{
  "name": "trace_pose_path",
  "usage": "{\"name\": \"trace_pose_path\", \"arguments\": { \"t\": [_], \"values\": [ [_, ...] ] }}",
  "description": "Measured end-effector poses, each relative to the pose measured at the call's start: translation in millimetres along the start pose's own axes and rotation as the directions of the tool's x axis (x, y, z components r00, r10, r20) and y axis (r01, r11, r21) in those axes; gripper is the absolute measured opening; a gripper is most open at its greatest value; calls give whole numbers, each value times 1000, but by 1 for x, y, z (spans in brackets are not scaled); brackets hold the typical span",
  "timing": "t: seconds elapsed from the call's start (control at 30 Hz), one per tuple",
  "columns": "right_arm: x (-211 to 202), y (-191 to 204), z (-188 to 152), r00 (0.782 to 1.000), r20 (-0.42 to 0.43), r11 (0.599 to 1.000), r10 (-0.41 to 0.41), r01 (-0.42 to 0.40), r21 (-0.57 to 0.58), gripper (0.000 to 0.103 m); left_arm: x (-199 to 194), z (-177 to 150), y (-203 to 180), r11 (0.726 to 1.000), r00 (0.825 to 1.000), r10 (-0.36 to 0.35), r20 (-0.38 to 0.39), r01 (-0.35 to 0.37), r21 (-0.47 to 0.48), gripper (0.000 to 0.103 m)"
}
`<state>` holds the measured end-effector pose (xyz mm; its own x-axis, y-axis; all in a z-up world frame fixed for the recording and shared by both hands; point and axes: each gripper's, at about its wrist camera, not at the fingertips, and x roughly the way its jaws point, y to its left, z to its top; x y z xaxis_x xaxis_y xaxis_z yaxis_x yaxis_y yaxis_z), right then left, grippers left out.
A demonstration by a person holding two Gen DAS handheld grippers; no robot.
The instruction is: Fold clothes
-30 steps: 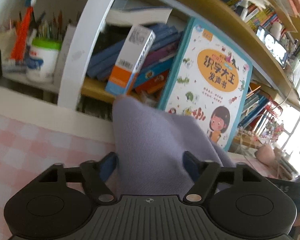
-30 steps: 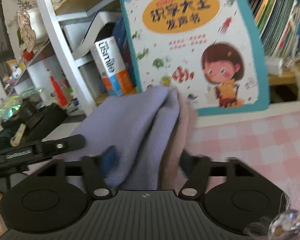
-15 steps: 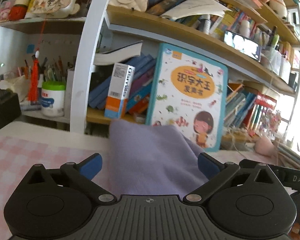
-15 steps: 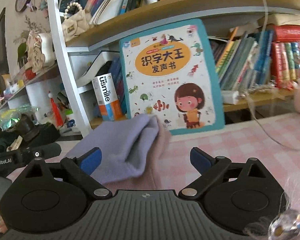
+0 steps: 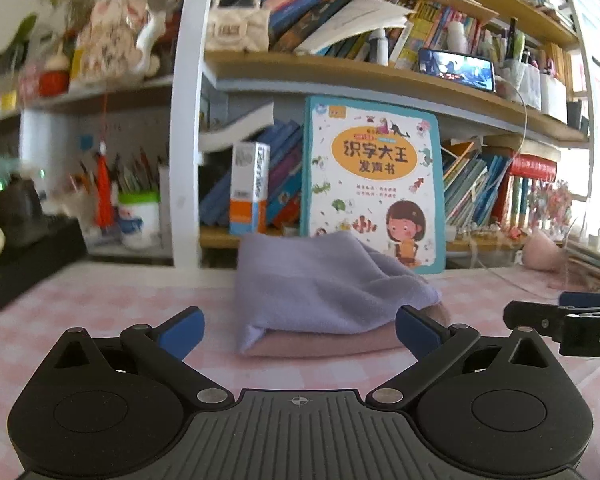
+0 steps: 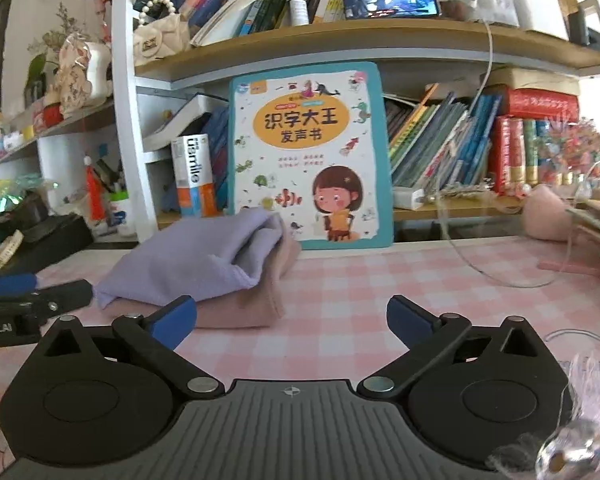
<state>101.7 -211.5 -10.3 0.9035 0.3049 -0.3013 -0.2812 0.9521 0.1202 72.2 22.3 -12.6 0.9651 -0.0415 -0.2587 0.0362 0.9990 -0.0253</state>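
Folded lilac cloth [image 5: 324, 280] stacked on a folded pink cloth [image 5: 332, 340], both lying on the pink checked tablecloth [image 5: 100, 312], just in front of a picture book [image 5: 374, 184] propped upright against the bookshelf [image 5: 340, 72]. Left gripper [image 5: 298, 326] with jaws spread wide, nothing pinched, the stack at 12 o'clock just beyond the blue pads. Right gripper [image 6: 292, 316] with jaws opening (nothing between them), the stack off at 10 o'clock, its near pink edge just beyond the left pad.
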Motion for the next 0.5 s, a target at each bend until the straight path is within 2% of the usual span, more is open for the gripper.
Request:
{"name": "trace_pose_path", "arguments": {
  "t": [0.23,0.33,0.5],
  "values": [
    [3,6,0,999,-11,998,-50,49,-34,103,-6,1,9,999,999,2,40,-1,-39,103],
    [6,6,1,998,-32,998,-54,53,-40,103,-4,2,8,1000,1000,6,16,-6,-4,103],
    [6,7,0,998,-31,997,-62,60,-42,103,-1,2,8,1000,1000,20,-8,-20,-7,103]
  ]
}}
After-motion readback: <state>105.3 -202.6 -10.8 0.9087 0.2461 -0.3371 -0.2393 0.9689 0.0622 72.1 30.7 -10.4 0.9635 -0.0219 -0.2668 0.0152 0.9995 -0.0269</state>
